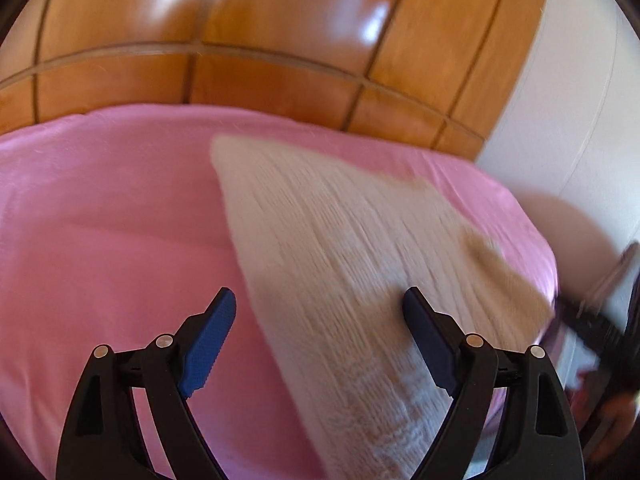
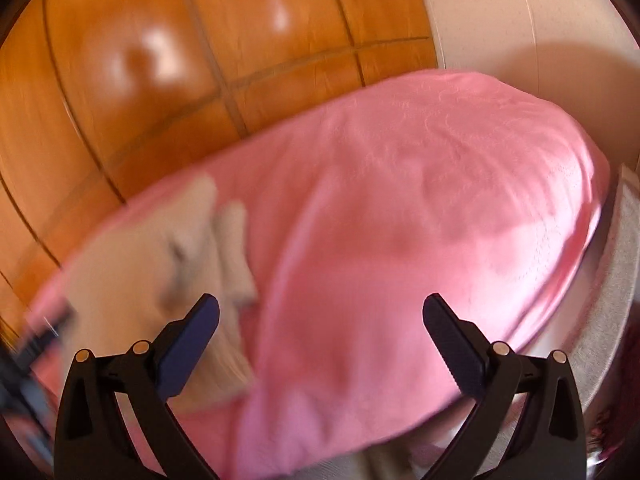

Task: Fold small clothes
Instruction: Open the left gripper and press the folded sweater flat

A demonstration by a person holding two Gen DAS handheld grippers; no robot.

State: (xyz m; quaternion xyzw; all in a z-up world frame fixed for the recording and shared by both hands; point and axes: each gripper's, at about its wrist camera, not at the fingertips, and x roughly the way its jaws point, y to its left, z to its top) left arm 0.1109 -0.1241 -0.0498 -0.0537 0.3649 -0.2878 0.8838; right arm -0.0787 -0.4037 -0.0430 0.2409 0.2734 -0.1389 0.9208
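Observation:
A cream ribbed knit garment point(image 1: 352, 248) with tan patches lies flat on the pink sheet point(image 1: 112, 216) of a bed. My left gripper point(image 1: 320, 304) hangs over the garment's near end, jaws wide open, nothing pinched; its right finger is above the knit and its left finger above bare sheet. In the right wrist view the same garment point(image 2: 160, 256) is a blurred cream shape at the left. My right gripper point(image 2: 320, 312) is open above the pink sheet point(image 2: 420, 208), to the right of the garment and apart from it. The other gripper point(image 1: 600, 320) shows as a dark blur at the right edge.
A glossy wooden headboard point(image 1: 260, 40) rises behind the bed. A white wall point(image 1: 572, 100) stands to the right. The sheet's right edge drops off near a grey strip point(image 2: 616, 280). Part of a hand point(image 1: 612, 420) shows at the lower right.

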